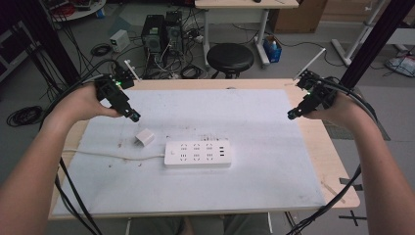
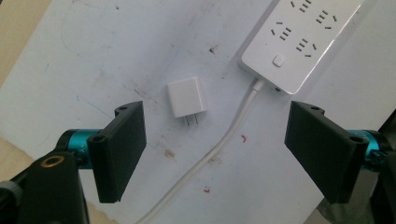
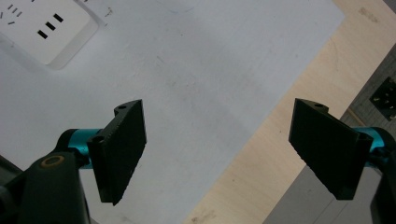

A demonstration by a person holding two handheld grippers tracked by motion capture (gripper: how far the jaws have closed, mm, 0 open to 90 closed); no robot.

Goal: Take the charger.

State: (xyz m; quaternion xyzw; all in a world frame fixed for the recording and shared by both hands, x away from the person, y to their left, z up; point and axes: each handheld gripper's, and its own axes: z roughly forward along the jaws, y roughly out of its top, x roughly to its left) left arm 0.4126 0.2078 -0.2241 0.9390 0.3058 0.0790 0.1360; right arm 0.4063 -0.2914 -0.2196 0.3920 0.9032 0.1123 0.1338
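Note:
A white power strip (image 1: 197, 153) lies near the middle of the white mat, its cable (image 1: 115, 155) running off to the left. A small white plug adapter (image 1: 145, 137) lies flat just left of it, prongs visible in the left gripper view (image 2: 187, 97). My left gripper (image 1: 133, 116) hovers above the mat up and left of the adapter, jaws wide open and empty (image 2: 215, 156). The strip's end with its button (image 2: 299, 39) lies ahead on the right there. My right gripper (image 1: 292, 115) hangs open over the mat's right side (image 3: 217, 156), holding nothing, with a corner of the strip (image 3: 44, 28) far off.
The white mat (image 1: 254, 181) covers most of a wooden table (image 1: 337, 161). Behind the table stand a black stool (image 1: 230, 58), computer towers (image 1: 161, 33) and tangled cables on the floor. Black cables trail from both grippers past the table's sides.

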